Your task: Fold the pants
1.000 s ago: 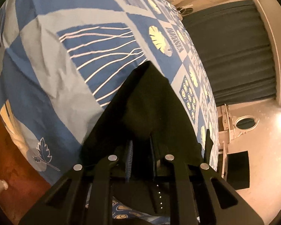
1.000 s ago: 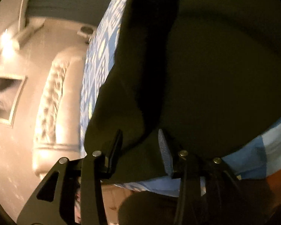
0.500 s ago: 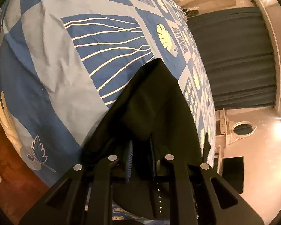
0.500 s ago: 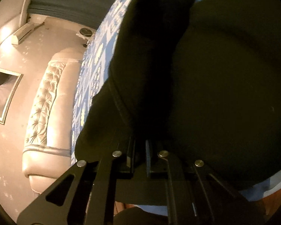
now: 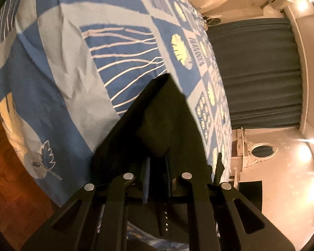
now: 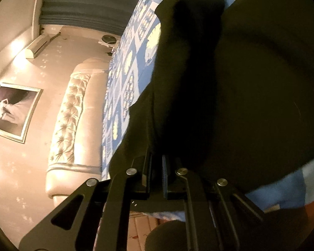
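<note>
The black pants (image 5: 159,115) lie on a bed with a blue and white patterned cover (image 5: 77,67). In the left wrist view my left gripper (image 5: 158,165) is shut on a fold of the pants' near edge, and the cloth rises in a tent shape from the bed. In the right wrist view my right gripper (image 6: 157,163) is shut on another part of the pants (image 6: 251,83), which fill most of that view. The cover (image 6: 134,69) shows left of the cloth.
Wooden floor (image 5: 8,188) lies beside the bed on the left. Dark curtains (image 5: 259,71) and a white dresser with an oval mirror (image 5: 259,150) stand beyond the bed. A tufted cream headboard (image 6: 69,113), a framed picture (image 6: 8,110) and an air conditioner (image 6: 41,44) show at the right gripper's left.
My right gripper has closed on the pants; one second ago its jaws were apart around the cloth. Both grippers have lifted the cloth a little. The left stays shut.
</note>
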`<state>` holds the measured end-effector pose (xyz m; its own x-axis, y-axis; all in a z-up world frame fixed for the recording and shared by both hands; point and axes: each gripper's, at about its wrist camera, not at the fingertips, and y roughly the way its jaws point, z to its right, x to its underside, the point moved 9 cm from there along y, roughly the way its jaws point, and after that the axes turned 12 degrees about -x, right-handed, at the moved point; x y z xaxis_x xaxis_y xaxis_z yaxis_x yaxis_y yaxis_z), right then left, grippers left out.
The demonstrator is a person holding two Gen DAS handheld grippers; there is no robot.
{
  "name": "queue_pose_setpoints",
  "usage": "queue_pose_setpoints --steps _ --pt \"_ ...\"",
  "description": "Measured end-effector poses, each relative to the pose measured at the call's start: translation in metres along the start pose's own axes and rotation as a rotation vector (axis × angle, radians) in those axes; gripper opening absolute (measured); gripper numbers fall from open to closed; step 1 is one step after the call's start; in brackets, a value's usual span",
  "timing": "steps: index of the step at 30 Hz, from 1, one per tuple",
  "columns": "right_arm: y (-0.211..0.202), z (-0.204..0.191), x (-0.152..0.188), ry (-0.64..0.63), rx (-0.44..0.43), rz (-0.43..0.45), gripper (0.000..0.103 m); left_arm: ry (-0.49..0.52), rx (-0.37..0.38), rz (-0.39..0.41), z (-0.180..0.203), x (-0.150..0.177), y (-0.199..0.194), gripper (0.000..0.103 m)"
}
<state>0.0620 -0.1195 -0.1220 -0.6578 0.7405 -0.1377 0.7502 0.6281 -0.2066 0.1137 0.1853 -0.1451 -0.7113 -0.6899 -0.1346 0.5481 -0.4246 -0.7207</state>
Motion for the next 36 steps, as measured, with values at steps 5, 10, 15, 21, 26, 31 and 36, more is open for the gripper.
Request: queue_pose_setpoints --steps 5,10,15,21,26,31,36 --pt "-0.012 -0.001 0.017 -0.003 0.004 -0.036 0.007 0.024 -0.005 0.005 -0.006 0.005 -0.014 0.013" --pt "-0.017 0.032 0.031 0.018 0.082 -0.064 0.007 -0.007 -0.043 -0.04 -0.032 0.016 0.002 0.013" --pt "-0.02 0.04 0.032 0.065 0.097 -0.087 0.014 -0.029 0.013 -0.054 -0.04 0.019 0.009 0.024" --pt "-0.04 -0.006 -0.004 -0.177 0.224 -0.052 0.048 -0.024 -0.083 0.038 -0.049 0.011 -0.026 0.076" --pt "-0.002 -0.06 -0.076 -0.413 0.306 -0.058 0.059 0.088 -0.144 0.066 -0.015 0.009 -0.028 0.081" --pt "0.097 -0.076 -0.169 -0.692 0.606 -0.121 0.066 0.177 -0.097 0.018 0.04 0.02 0.005 0.085" --pt "0.176 -0.045 -0.243 -0.835 0.926 -0.158 0.065 0.176 -0.062 -0.077 0.072 0.039 0.051 0.086"
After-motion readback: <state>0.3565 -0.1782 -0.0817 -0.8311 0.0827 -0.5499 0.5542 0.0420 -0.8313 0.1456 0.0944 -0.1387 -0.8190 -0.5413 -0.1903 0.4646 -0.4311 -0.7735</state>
